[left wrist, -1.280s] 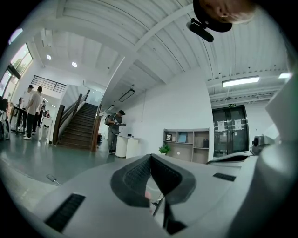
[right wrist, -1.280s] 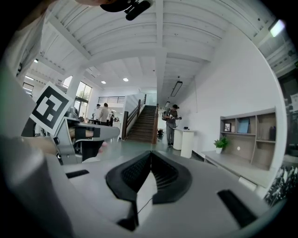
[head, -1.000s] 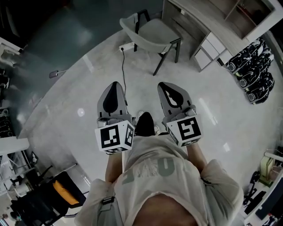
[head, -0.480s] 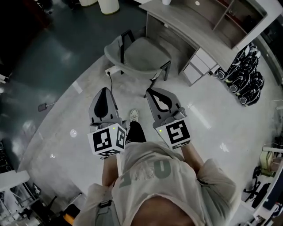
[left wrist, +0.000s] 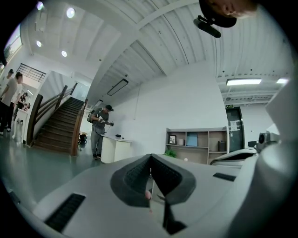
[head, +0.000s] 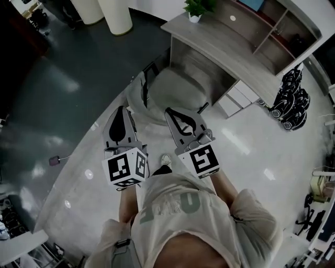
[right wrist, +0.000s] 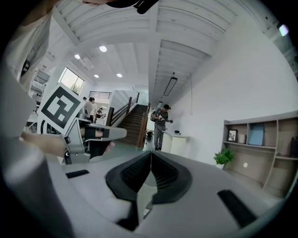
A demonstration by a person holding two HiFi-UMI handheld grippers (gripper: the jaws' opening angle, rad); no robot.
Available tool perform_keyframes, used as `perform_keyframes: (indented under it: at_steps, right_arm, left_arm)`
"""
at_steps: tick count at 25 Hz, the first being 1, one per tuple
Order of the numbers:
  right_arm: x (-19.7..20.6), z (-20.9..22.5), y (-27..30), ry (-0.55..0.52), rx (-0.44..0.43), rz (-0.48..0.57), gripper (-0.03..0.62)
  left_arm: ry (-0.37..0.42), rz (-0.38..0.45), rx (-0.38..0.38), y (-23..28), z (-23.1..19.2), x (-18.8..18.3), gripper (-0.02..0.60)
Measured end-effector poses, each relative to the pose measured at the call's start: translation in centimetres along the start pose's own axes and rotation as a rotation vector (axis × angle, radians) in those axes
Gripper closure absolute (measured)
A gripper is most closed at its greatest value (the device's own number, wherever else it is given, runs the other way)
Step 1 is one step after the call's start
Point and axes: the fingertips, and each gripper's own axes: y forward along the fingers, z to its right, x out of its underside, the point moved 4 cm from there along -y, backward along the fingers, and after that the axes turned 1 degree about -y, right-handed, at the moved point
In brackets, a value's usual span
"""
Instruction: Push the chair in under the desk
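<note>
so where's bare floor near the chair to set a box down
Bare: pale floor in front of the drawer unit, and dark floor left of the chair. Crowded: in front of the desk, where the chair stands, and around the black gear pile.

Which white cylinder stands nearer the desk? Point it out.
The right-hand white cylinder in the head view, close to the desk corner with the potted plant; the other cylinder stands farther left.

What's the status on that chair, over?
Left gripper and right gripper shut, empty, at the chair's back; contact unclear. Chair before the desk, not fully under. Drawer unit off to one side.
</note>
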Motion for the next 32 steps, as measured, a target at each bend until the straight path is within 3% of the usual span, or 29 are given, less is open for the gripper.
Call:
perform_keyframes:
  at_steps: [7, 16, 21, 27, 31, 32]
  right_arm:
    - [2.3, 1.5, 3.8, 0.035, 0.004, -0.100, 0.576]
    - [4.4, 3.9, 5.2, 0.113, -0.075, -0.062, 0.576]
    - [4.3, 6.7, 3.9, 0.137, -0.072, -0.061, 0.576]
    - [5.0, 6.4, 4.9, 0.129, -0.065, -0.066, 0.576]
    - [5.3, 4.6, 5.6, 0.103, -0.202, -0.081, 0.567]
    - [5.5, 4.1, 5.8, 0.097, -0.233, -0.078, 0.536]
  left_arm:
    - [-0.017, -0.115, 0.034, 4.7, -1.5, 3.1, 0.568]
    - [-0.047, -0.138, -0.089, 6.1, -1.3, 4.1, 0.568]
    - [-0.042, -0.147, -0.110, 7.0, 1.0, 4.1, 0.568]
    - [-0.056, -0.159, -0.182, 6.9, -1.1, 4.1, 0.568]
    - [-0.079, -0.239, -0.119, 7.0, -1.4, 5.7, 0.550]
    - [-0.093, -0.258, -0.089, 7.1, -1.2, 6.2, 0.483]
